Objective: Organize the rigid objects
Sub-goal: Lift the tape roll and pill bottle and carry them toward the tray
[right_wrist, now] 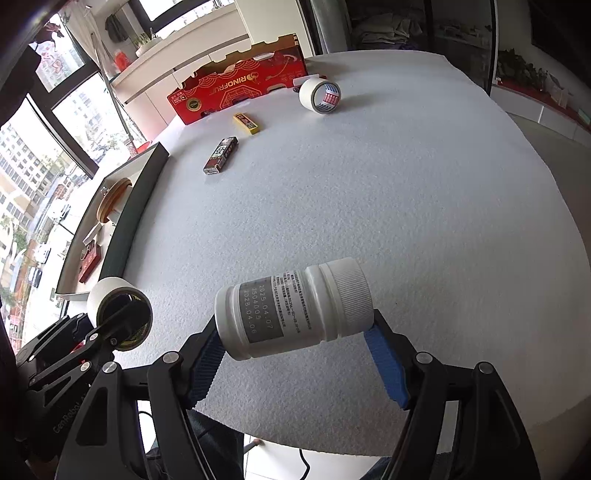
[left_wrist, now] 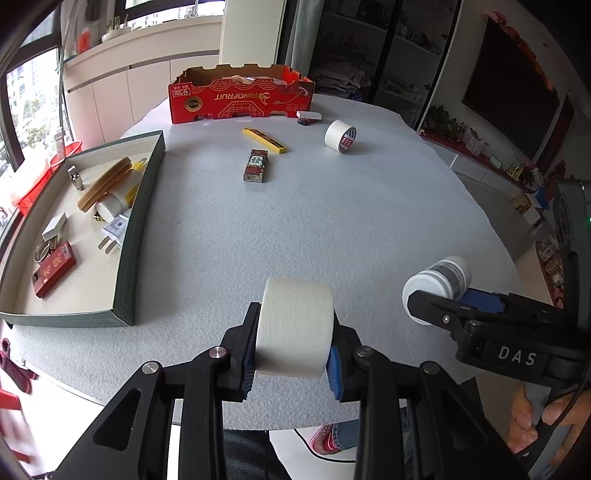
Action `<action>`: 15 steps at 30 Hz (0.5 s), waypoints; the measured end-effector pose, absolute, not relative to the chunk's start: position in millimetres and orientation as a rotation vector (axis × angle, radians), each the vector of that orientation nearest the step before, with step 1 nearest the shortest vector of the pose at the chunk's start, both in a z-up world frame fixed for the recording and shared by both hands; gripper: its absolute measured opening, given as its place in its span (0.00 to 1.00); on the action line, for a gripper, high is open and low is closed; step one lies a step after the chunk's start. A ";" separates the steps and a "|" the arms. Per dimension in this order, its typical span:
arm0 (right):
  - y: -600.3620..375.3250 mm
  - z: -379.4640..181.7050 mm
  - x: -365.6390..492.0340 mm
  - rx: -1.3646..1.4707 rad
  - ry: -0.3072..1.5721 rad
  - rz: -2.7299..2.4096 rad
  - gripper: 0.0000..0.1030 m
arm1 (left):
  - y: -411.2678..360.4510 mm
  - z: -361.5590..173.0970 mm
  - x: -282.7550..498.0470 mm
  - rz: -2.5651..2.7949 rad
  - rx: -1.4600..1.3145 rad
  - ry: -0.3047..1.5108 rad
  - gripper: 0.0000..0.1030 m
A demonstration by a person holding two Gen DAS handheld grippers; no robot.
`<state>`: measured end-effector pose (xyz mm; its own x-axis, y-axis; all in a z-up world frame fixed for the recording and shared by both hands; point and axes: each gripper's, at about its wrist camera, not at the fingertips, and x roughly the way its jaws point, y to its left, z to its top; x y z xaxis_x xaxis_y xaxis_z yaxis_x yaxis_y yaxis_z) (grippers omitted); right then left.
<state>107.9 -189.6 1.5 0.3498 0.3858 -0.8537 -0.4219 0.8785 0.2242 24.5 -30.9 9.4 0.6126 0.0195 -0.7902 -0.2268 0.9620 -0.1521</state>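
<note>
Above table: left gripper point(left_wrist: 293, 349) clamps tape roll point(left_wrist: 295, 326); right gripper point(right_wrist: 295, 354) seemingly grips bottle point(right_wrist: 295, 308).

A round table point(left_wrist: 369, 229) covered in pale grey textured sheeting stands in a bright apartment room. Beyond its far edge, white cabinets point(left_wrist: 122, 85) run beneath tall windows point(right_wrist: 33, 173) that look out on high-rise blocks. A potted plant point(left_wrist: 114, 31) sits on the cabinet top. To the right, a dark glass-fronted cabinet point(left_wrist: 369, 48) holds what appear to be folded clothes, beside a wall-mounted black television point(left_wrist: 513, 96). A low shelf point(left_wrist: 480, 155) beneath the screen carries small ornaments and greenery. Red plastic containers point(left_wrist: 33, 184) stand near the window.
</note>
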 end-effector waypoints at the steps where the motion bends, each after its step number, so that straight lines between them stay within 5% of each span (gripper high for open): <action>1: -187.2 3.0 106.4 -0.043 1.094 0.525 0.72 | -28.2 10.9 22.1 0.147 -0.255 0.895 0.33; 15: -131.7 22.5 94.0 -0.146 1.068 0.596 0.72 | 26.1 25.7 -8.6 0.256 -0.346 0.808 0.33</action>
